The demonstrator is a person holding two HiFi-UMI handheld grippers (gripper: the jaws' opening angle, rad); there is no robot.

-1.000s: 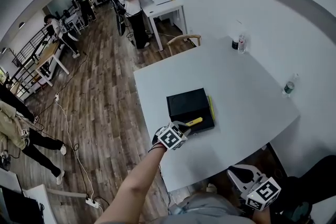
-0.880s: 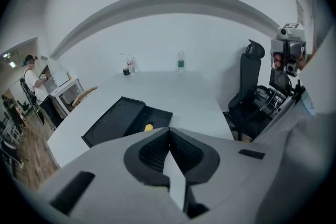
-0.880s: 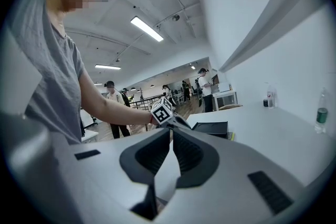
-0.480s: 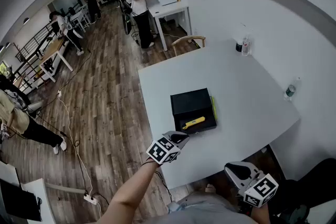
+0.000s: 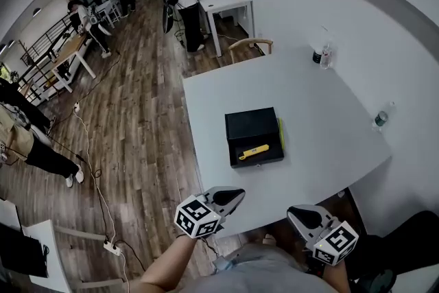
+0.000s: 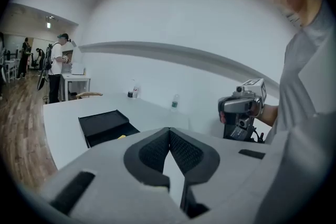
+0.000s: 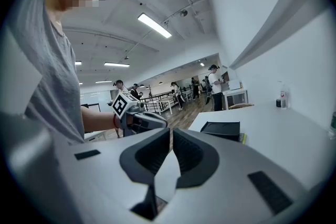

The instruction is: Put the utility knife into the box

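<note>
The black box [image 5: 252,127] lies open on the white table [image 5: 322,106]. The yellow utility knife [image 5: 254,151] lies inside it, along its near side. My left gripper [image 5: 235,194] hangs off the table's near edge, well short of the box, shut with nothing between its pads. My right gripper [image 5: 295,211] is beside it below the same edge, also shut and holding nothing. The left gripper view has its own closed jaws [image 6: 169,132], the box [image 6: 105,123] with a sliver of the knife [image 6: 122,137], and the right gripper [image 6: 242,107]. The right gripper [image 7: 172,132] looks toward the box [image 7: 221,129].
A thin yellow-green strip [image 5: 280,134] lies against the box's right side. Two bottles [image 5: 322,55] stand at the table's far corner, another bottle [image 5: 379,116] at its right edge. A wooden chair [image 5: 250,44] stands behind the table. Several people stand on the wooden floor far off.
My left gripper drew back from the box toward me, past the table's near edge. The knife, at its tips a second ago, now lies alone in the box. The right gripper barely moved.
</note>
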